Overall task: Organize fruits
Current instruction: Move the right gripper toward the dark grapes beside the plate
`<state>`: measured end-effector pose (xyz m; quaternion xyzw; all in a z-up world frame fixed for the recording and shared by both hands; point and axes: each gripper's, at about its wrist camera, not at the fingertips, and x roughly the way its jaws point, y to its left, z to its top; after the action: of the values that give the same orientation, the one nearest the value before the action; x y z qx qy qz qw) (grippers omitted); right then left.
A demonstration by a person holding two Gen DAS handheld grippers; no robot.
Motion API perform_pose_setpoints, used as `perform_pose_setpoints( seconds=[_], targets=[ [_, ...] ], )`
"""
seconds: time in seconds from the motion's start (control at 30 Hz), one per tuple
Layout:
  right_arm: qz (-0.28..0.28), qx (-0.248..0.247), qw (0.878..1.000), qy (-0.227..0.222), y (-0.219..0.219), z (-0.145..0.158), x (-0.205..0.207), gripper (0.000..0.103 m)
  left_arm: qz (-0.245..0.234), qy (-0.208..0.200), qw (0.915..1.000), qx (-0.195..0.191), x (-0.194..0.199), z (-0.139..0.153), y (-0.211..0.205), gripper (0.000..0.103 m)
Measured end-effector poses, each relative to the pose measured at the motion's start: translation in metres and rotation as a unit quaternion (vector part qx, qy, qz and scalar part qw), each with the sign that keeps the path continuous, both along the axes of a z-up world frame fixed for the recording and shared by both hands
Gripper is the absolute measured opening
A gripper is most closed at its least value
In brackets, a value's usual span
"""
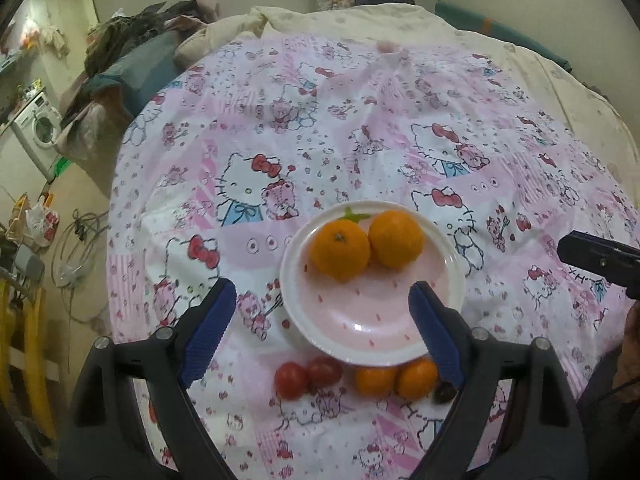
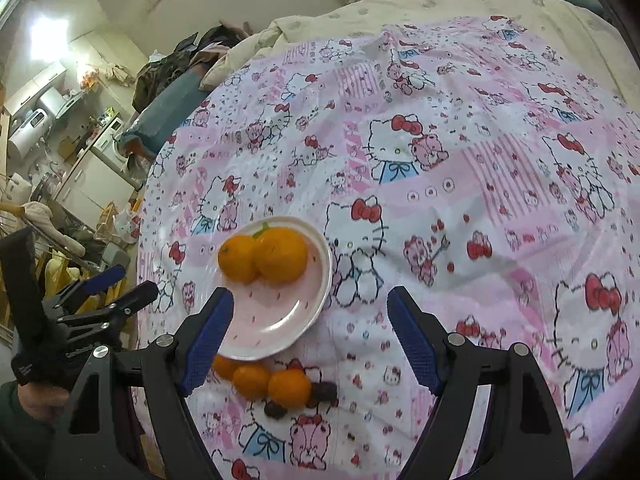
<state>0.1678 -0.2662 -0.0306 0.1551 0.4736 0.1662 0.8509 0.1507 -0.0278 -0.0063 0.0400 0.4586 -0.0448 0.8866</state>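
Note:
A pink plate (image 1: 360, 320) (image 2: 280, 316) lies on the Hello Kitty cloth and holds two oranges (image 1: 340, 250) (image 1: 396, 238), also in the right wrist view (image 2: 280, 256). In front of it on the cloth lie two cherry tomatoes (image 1: 291, 380), two small oranges (image 1: 418, 378) (image 2: 289, 388) and dark fruits (image 1: 443, 394) (image 2: 324, 392). My left gripper (image 1: 322, 326) is open and empty above the plate's near edge. My right gripper (image 2: 308, 336) is open and empty above the plate's right edge and the small oranges.
The patterned cloth (image 1: 360, 140) covers a bed with a cream quilt (image 1: 360, 20) behind. Left of the bed are piled clothes (image 1: 120, 40), a washing machine (image 1: 38, 128) and floor clutter. The right gripper's tip (image 1: 596, 256) shows at the left view's right edge.

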Motion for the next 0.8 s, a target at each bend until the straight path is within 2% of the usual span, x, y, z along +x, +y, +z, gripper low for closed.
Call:
perform_pose_setpoints(
  seconds=[0.2, 0.43, 0.57, 0.8],
  targets=[
    [-0.011, 0.014, 1.0, 0.01, 0.0, -0.004, -0.017, 0.082, 0.033, 0.005, 0.9991, -0.026, -0.021, -0.001, 0.015, 0.086],
    [-0.017, 0.022, 0.999, 0.04, 0.002, -0.02, -0.022, 0.082, 0.067, 0.033, 0.9957, -0.055, -0.034, -0.013, 0.031, 0.086],
    [-0.017, 0.018, 0.998, 0.053, 0.006, -0.027, -0.02, 0.082, 0.084, 0.038, 0.9951, -0.036, -0.032, -0.023, 0.032, 0.086],
    [-0.01, 0.015, 0.997, 0.075, 0.012, -0.04, -0.018, 0.082, 0.095, 0.033, 0.994, -0.042, -0.027, -0.022, 0.036, 0.086]
  ],
)
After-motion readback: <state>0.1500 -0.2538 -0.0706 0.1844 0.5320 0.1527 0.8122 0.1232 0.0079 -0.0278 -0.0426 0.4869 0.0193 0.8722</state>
